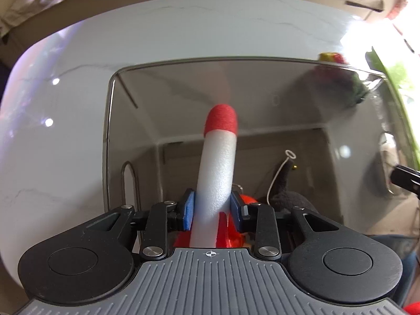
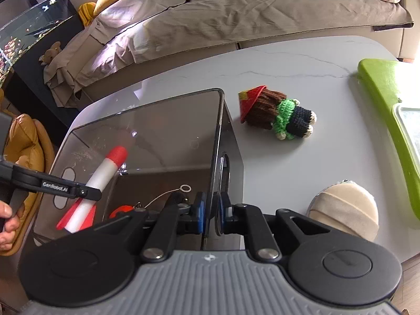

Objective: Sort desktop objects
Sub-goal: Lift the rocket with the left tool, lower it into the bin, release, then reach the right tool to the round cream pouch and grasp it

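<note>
My left gripper (image 1: pixel 212 207) is shut on a white foam rocket (image 1: pixel 218 168) with a red tip and red fins, and holds it over the open smoked-plastic storage box (image 1: pixel 110 120). The rocket also shows in the right wrist view (image 2: pixel 101 181), held by the left gripper (image 2: pixel 89 193). My right gripper (image 2: pixel 210 210) is shut on the box's right wall (image 2: pixel 216 141). Inside the box lie a dark plush with a white cord (image 1: pixel 286 183) and something orange-red (image 2: pixel 123 210). A crocheted doll (image 2: pixel 275 114) with a red hat lies on the white table right of the box.
A beige round plush (image 2: pixel 346 212) sits on the table at the front right. A green tray (image 2: pixel 388 99) lies along the right edge. A sofa with a grey-brown cover (image 2: pixel 236 13) stands behind the marble table (image 2: pixel 302 60). A fish tank (image 2: pixel 29 31) is far left.
</note>
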A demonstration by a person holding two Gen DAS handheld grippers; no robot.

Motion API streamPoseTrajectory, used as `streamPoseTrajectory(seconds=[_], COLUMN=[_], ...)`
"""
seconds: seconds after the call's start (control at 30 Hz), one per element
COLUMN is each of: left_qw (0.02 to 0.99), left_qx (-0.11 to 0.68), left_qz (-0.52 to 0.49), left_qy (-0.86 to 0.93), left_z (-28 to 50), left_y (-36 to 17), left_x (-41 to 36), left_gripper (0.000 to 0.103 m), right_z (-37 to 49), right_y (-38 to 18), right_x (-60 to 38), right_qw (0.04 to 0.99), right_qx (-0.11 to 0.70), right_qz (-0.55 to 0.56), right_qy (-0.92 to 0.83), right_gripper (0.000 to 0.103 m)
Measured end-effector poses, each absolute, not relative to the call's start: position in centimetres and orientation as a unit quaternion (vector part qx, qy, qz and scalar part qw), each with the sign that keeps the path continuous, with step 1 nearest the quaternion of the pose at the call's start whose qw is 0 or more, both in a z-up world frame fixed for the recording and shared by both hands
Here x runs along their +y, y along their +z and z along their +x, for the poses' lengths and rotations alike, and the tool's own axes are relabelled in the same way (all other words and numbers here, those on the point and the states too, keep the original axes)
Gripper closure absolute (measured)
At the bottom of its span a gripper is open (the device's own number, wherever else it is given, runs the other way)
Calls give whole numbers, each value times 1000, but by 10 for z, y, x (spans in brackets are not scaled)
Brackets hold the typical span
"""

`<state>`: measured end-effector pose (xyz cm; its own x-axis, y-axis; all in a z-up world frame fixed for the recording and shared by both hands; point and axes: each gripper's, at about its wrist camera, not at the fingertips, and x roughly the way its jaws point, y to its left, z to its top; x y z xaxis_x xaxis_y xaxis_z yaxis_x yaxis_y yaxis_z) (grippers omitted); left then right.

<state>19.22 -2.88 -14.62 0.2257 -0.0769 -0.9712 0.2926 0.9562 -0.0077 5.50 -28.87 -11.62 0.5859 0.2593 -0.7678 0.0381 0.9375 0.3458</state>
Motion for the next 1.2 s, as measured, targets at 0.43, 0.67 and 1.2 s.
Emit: streamPoseTrajectory(seconds=[0.43, 0.67, 1.2], left_qw=[799, 816, 689], left_qx=[584, 530, 640], left_qz=[95, 6, -70], left_qy=[-106, -229, -333], left_z=[178, 151, 160], left_y=[-121, -53, -201], left_x=[-36, -86, -308], left_gripper=[39, 22, 11], right_z=[28, -26, -73], right_y=[-71, -90, -224], right_x=[-309, -416, -495], right_qw=[913, 909, 800], right_qx=[373, 313, 307], right_qz=[161, 263, 508], right_qy=[40, -80, -89], right_gripper=[44, 28, 42])
